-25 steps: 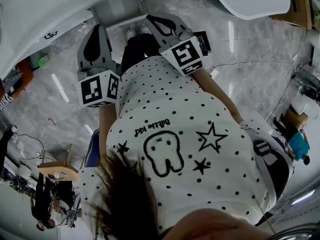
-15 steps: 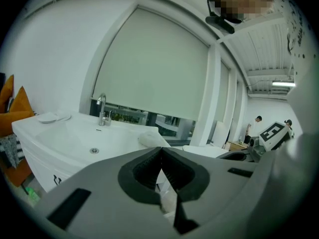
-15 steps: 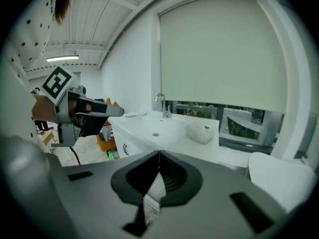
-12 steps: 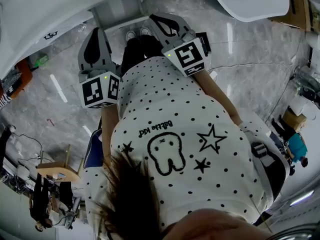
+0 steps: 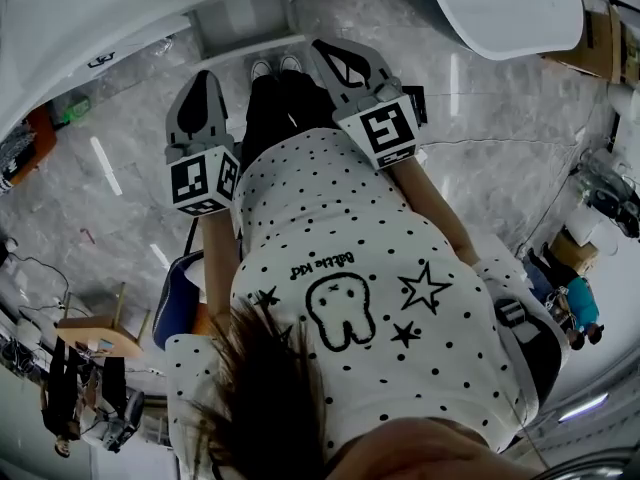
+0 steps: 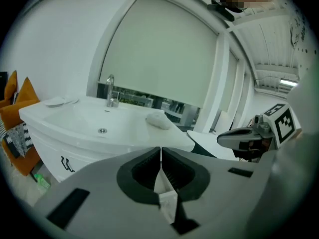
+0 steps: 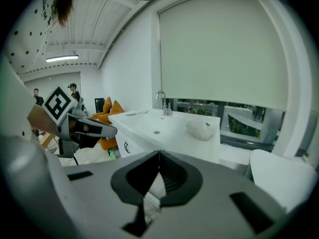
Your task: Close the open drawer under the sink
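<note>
In the head view the open white drawer juts out from under the sink counter, just beyond the person's shoes. My left gripper is shut and empty, short of the drawer's left corner. My right gripper is shut and empty too, close to the drawer's right corner. In the left gripper view the shut left gripper points toward the basin and the cabinet front. The right gripper aims at the same sink from the other side.
A faucet stands behind the basin and a white lump lies on the counter. A white rounded fixture sits to the right. Orange seats stand left of the sink. Other people stand far off at the room's edges.
My left gripper has sunk a little and drawn nearer the drawer's left side. The right gripper has stayed about where it was. Both stay shut.
</note>
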A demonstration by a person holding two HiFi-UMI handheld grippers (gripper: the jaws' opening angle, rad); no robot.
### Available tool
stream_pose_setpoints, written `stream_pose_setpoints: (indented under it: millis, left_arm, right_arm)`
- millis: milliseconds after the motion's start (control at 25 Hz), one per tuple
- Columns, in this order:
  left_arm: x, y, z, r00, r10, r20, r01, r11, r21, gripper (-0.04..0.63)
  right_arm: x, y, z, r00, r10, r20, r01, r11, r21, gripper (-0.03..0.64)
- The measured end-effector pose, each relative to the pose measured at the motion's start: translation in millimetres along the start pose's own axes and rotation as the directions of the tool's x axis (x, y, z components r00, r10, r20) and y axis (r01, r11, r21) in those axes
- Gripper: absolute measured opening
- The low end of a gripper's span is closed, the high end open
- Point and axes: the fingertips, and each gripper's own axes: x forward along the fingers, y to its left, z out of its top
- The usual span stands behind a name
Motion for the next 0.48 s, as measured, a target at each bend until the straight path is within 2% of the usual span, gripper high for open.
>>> stream_pose_setpoints:
  millis: [120,200,240,480]
  left_arm:
    - [4.4,10.7,-34.7,0.997,0.009,-0.074,-0.011,1.0,-0.027,0.01]
    - [8.7,12.3,-58.0,0.991,0.002,-0.136,-0.008,0.999,-0.047,0.085]
    - [12.0,13.2,-70.4,0.986,-0.004,-0.166,-0.005,0.998,-0.057,0.096]
    - [52.6,20.4,-153.3,0.951,-0.017,-0.308,0.0,0.998,-0.056,0.11]
  right_arm:
    - [3.6,2.4,-6.7,1.0,0.006,-0.003,-0.006,1.0,0.0,0.014]
    - [5.3,0.9,-11.6,1.0,0.005,-0.011,-0.004,1.0,0.014,0.014]
    - [7.1,-0.1,-13.8,1.0,0.002,-0.012,-0.002,1.0,0.027,0.014]
    - [21.4,6.6,-21.0,1.0,0.019,-0.003,-0.019,0.998,0.068,0.014]
